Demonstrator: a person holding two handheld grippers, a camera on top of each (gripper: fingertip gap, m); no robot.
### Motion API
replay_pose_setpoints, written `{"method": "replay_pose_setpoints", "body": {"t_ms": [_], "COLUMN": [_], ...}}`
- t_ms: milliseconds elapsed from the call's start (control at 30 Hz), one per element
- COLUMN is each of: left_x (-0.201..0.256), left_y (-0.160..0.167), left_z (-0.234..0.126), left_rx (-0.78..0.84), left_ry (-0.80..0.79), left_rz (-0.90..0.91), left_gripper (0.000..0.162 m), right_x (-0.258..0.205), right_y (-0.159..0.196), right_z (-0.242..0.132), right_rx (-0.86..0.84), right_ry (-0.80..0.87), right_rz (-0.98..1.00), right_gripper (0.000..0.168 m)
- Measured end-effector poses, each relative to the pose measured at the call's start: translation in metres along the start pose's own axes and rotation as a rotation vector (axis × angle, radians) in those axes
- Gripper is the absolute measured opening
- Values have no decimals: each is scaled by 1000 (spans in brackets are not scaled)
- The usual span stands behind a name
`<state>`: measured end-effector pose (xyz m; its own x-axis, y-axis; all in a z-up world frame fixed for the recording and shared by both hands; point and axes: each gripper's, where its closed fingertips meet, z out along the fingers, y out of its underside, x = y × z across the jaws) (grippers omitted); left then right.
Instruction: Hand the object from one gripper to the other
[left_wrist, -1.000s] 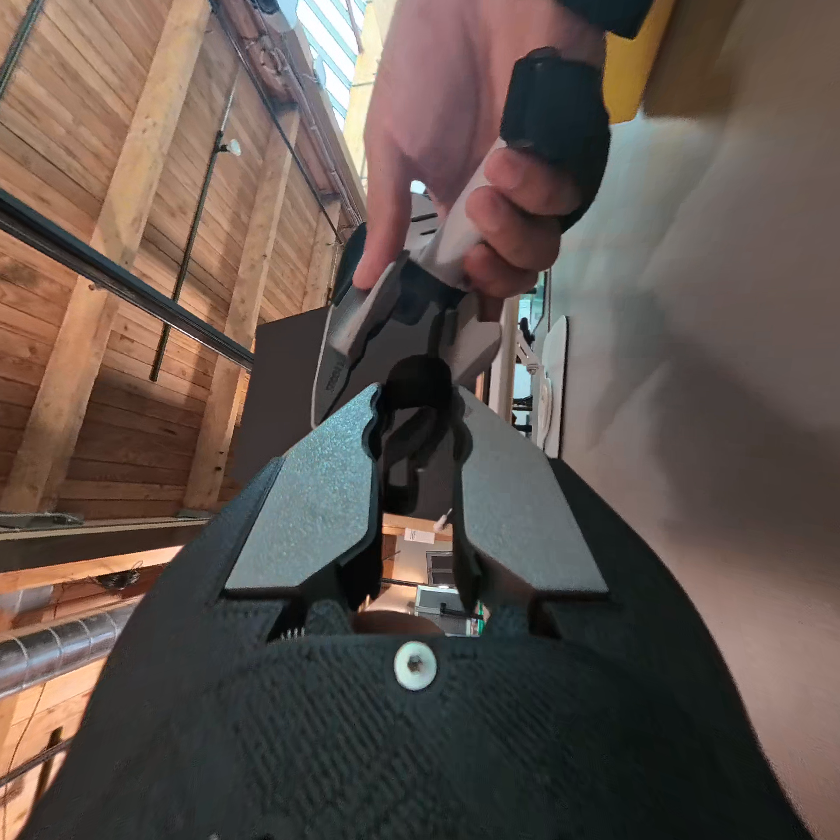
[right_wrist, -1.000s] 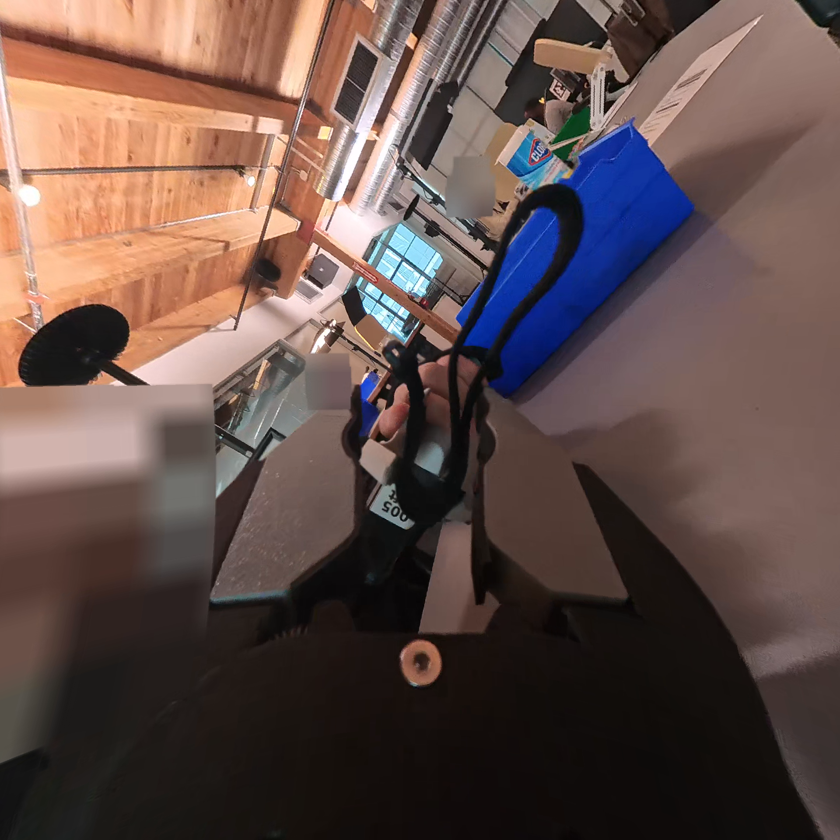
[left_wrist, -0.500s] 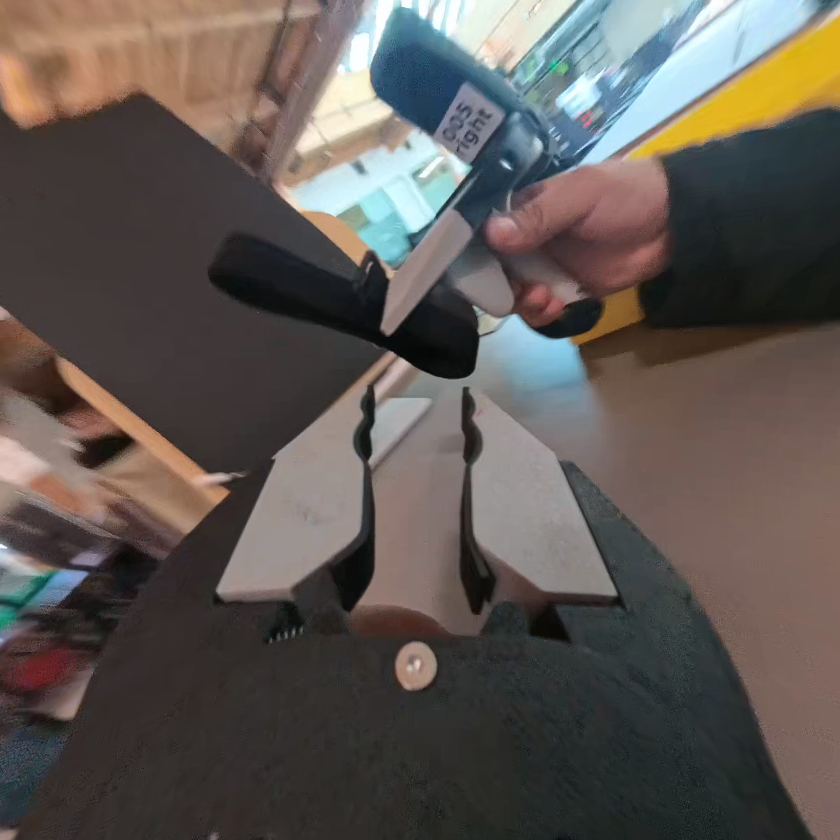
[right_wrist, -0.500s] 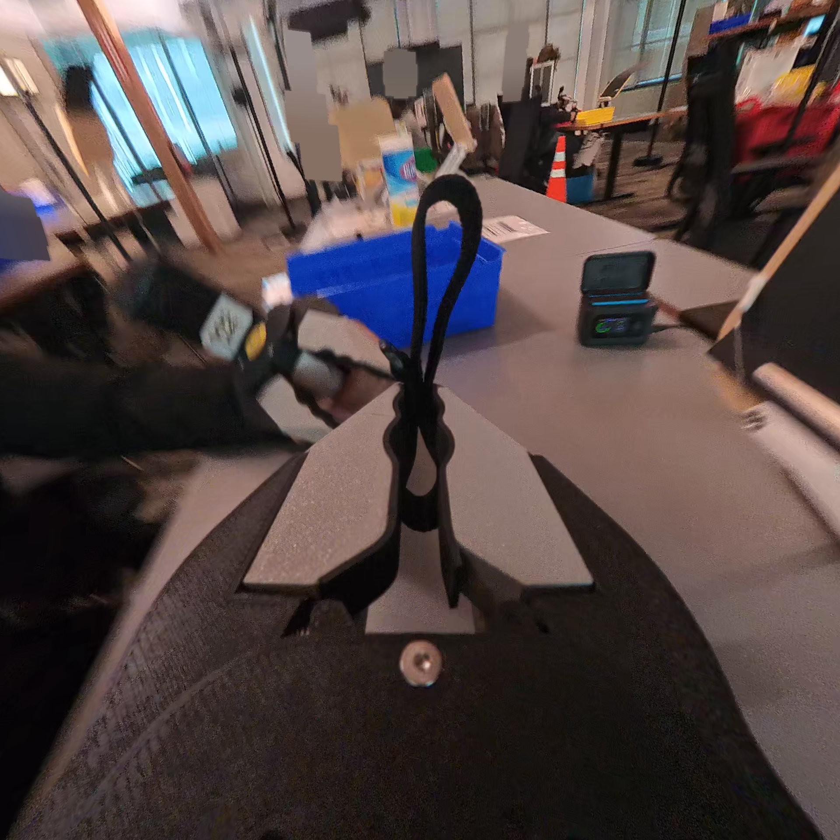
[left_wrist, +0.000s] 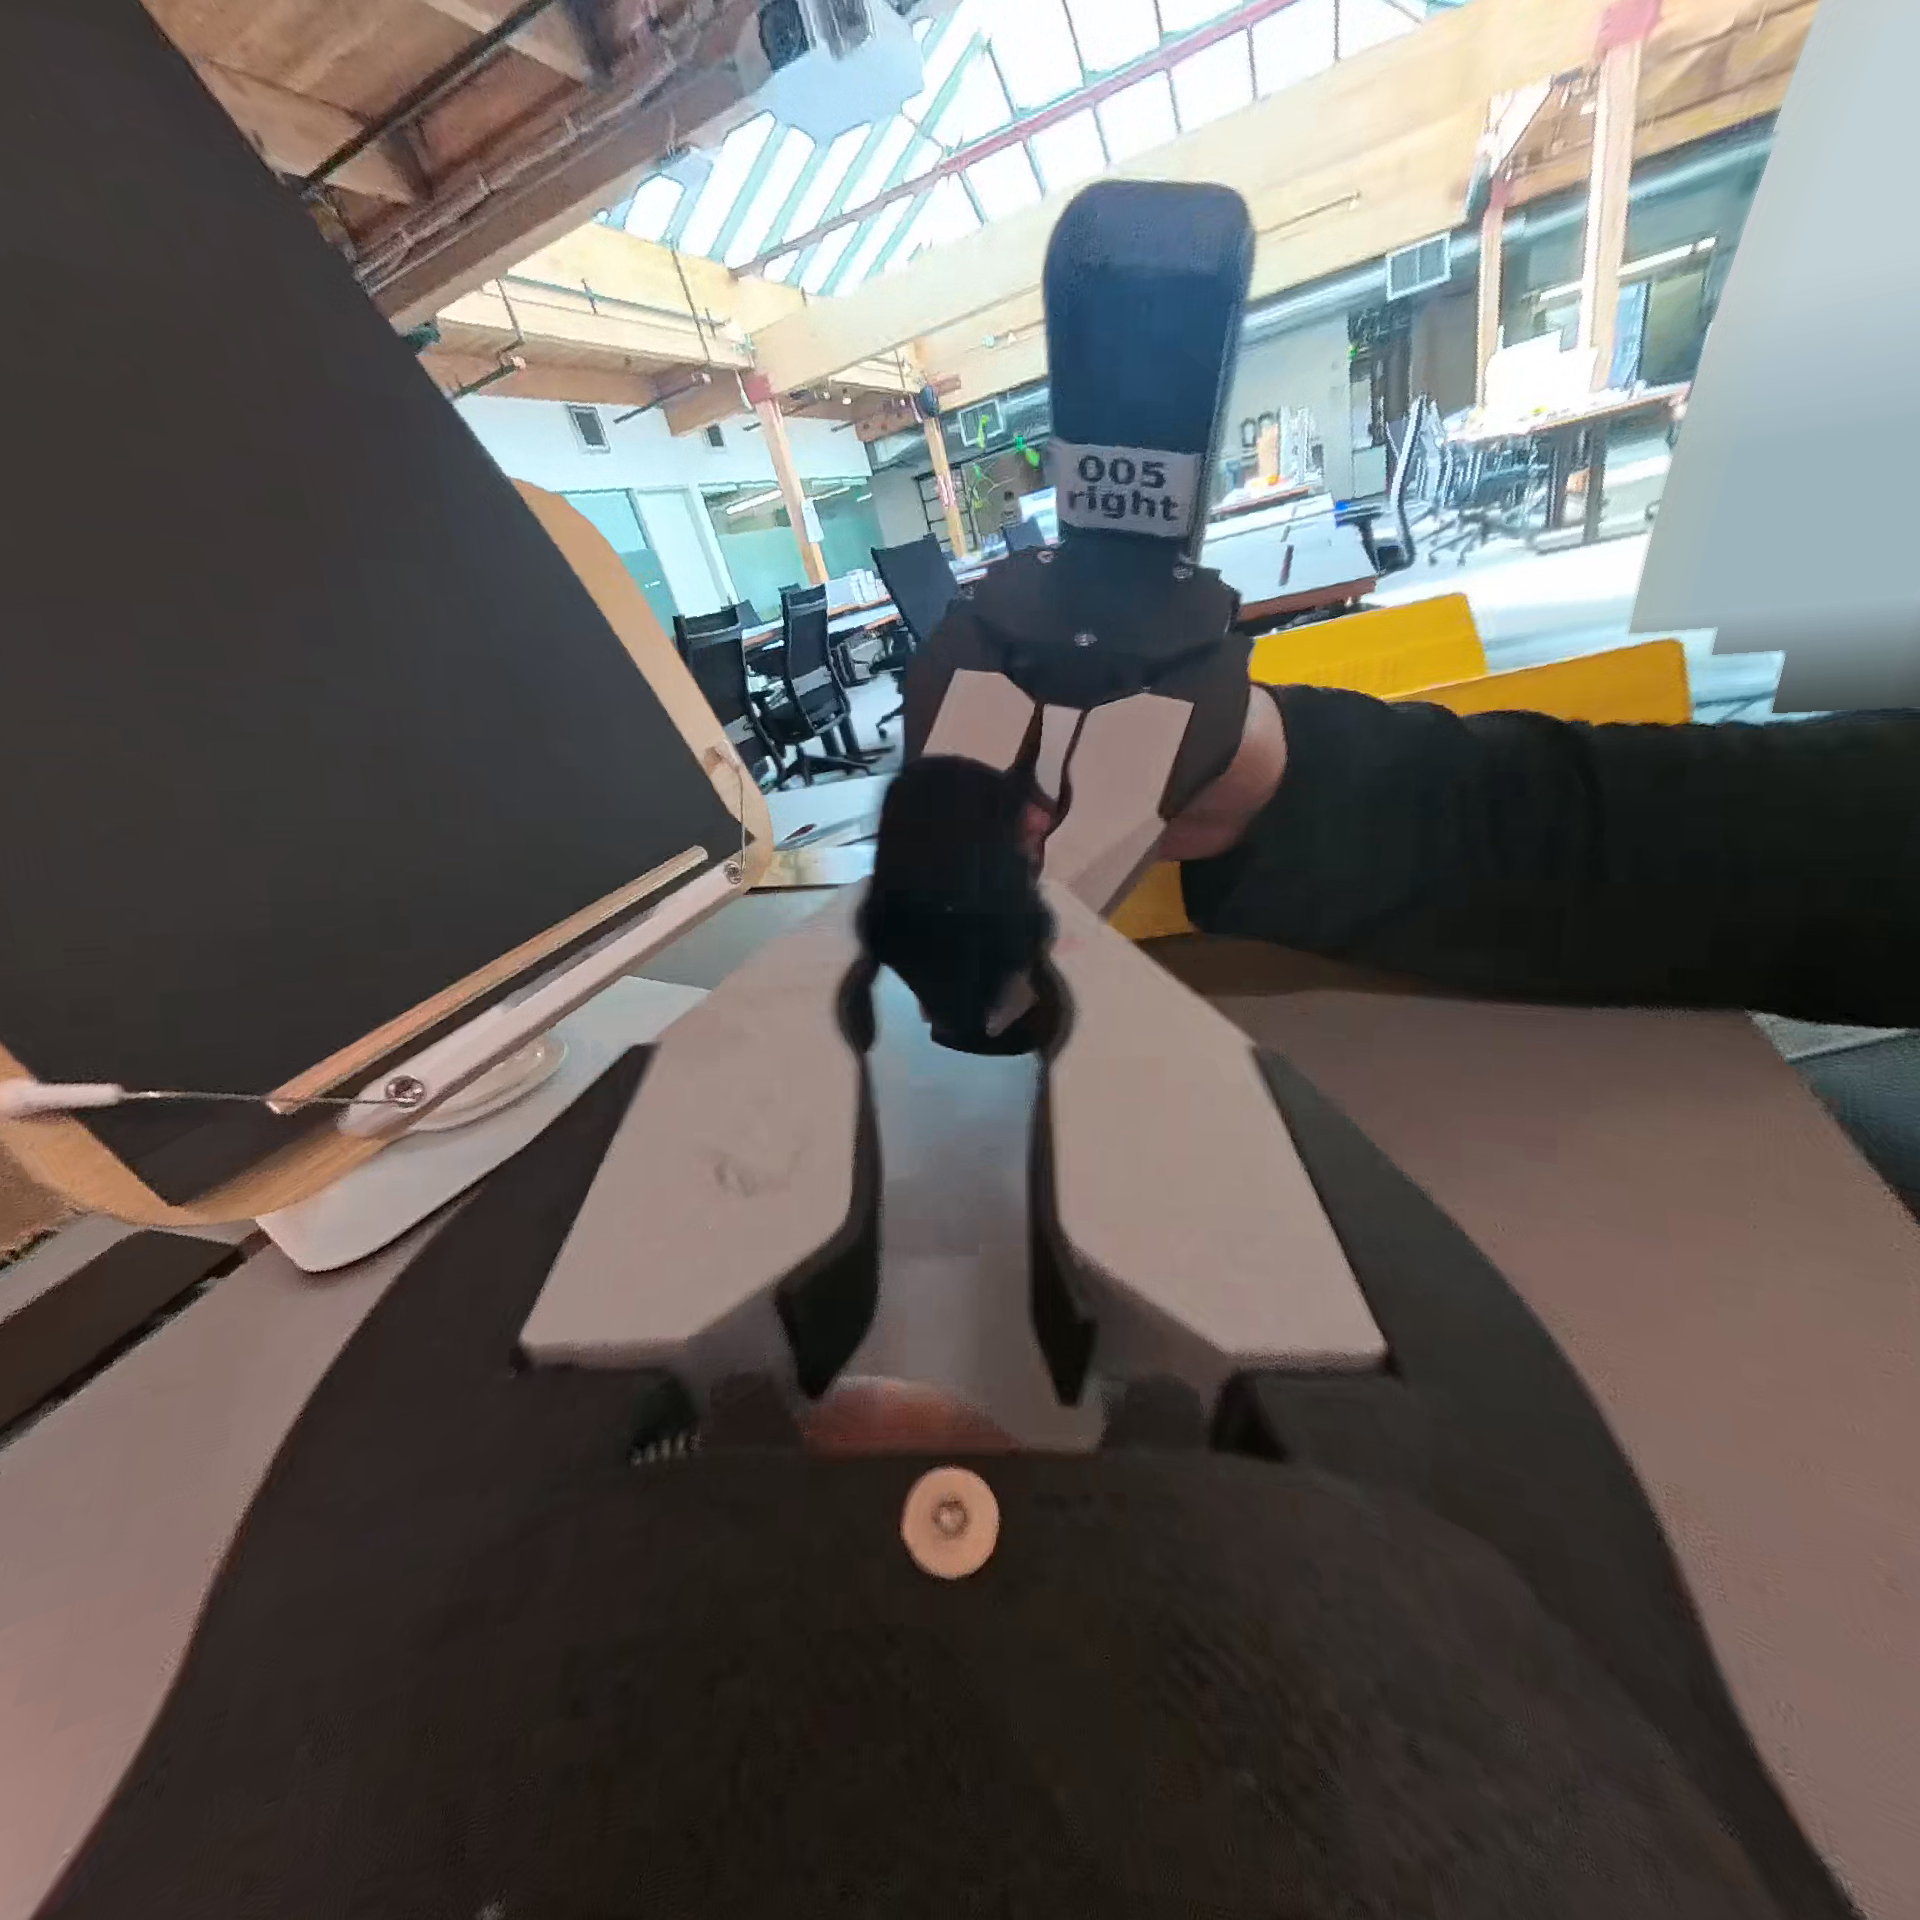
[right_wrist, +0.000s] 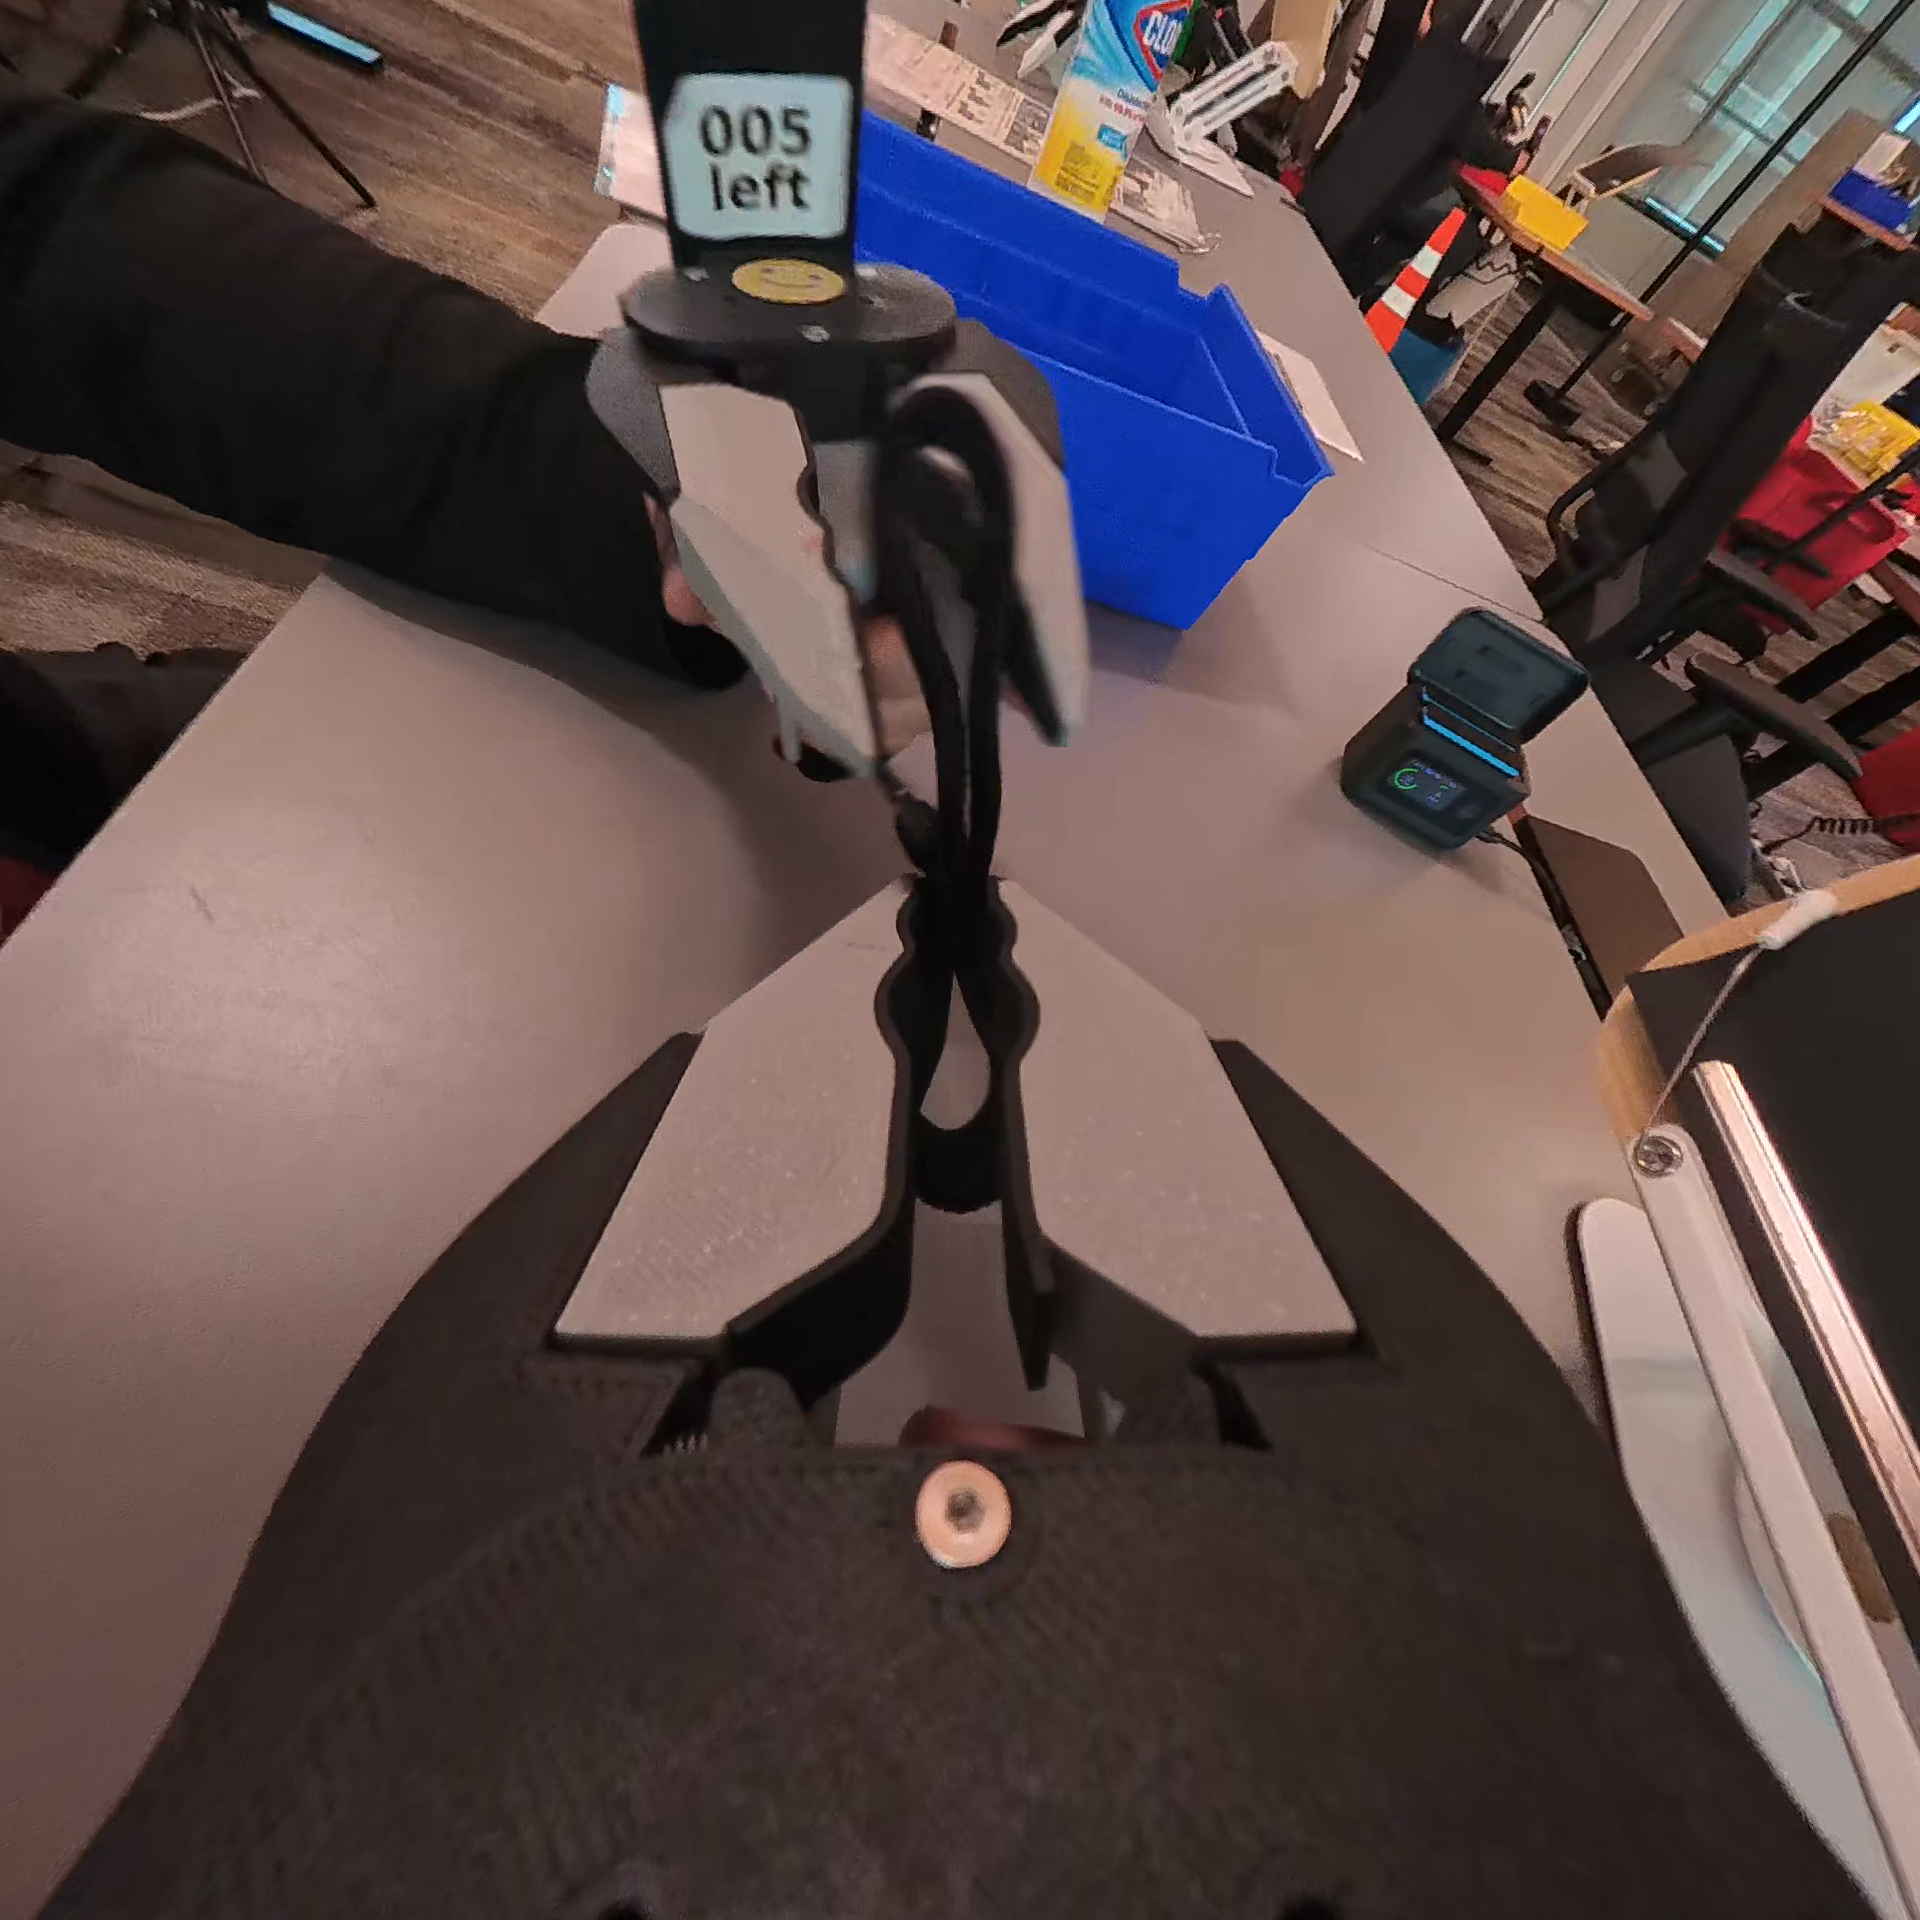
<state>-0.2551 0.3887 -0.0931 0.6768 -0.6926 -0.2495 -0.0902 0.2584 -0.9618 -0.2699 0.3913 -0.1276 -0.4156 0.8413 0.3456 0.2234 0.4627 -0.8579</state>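
The object is a black strap loop (right_wrist: 956, 665). My right gripper (right_wrist: 956, 899) is shut on its lower end, and the loop stands forward out of the fingertips. My left gripper (left_wrist: 956, 940) is open, facing the right one above the grey table (right_wrist: 416, 883). The top of the loop (left_wrist: 951, 862) lies between the left gripper's fingertips. In the right wrist view the left gripper (right_wrist: 940, 743) has its two grey fingers apart on either side of the strap. The right gripper also shows in the left wrist view (left_wrist: 1039, 831), held by a hand in a black sleeve.
A blue bin (right_wrist: 1091, 395) stands at the table's far side with a wipes canister (right_wrist: 1112, 94) behind it. A small black device with a lit screen (right_wrist: 1455, 748) sits to the right. A black board on a white stand (left_wrist: 312, 623) is at the table edge. Less than 4 cm separates the two grippers' tips.
Both grippers have swung down from pointing at the ceiling to level over the table. They now face each other, and the strap loop has come between the left gripper's open fingers.
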Motion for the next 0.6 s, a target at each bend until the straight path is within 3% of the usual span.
{"method": "replay_pose_setpoints", "body": {"t_ms": [33, 100, 233, 400, 600], "left_x": [-1, -5, -28, -36, -56], "left_y": [-1, -2, -4, 4, -10], "left_z": [0, 0, -6, -11, -21], "left_rx": [0, -7, -32, -199, -238], "left_ry": [-14, -41, -215, -433, -624], "left_rz": [25, 71, 229, 932, 1099], "left_gripper": [5, 3, 2, 3, 3], "right_x": [1, 4, 11, 36, 76], "right_y": [1, 0, 4, 22, 60], "right_z": [0, 0, -3, -14, -34], "right_rx": [-4, 9, -3, -47, -106], "right_ry": [6, 20, 27, 116, 292], "right_rz": [-2, 19, 112, 287, 602], "right_gripper": [6, 10, 46, 56, 100]}}
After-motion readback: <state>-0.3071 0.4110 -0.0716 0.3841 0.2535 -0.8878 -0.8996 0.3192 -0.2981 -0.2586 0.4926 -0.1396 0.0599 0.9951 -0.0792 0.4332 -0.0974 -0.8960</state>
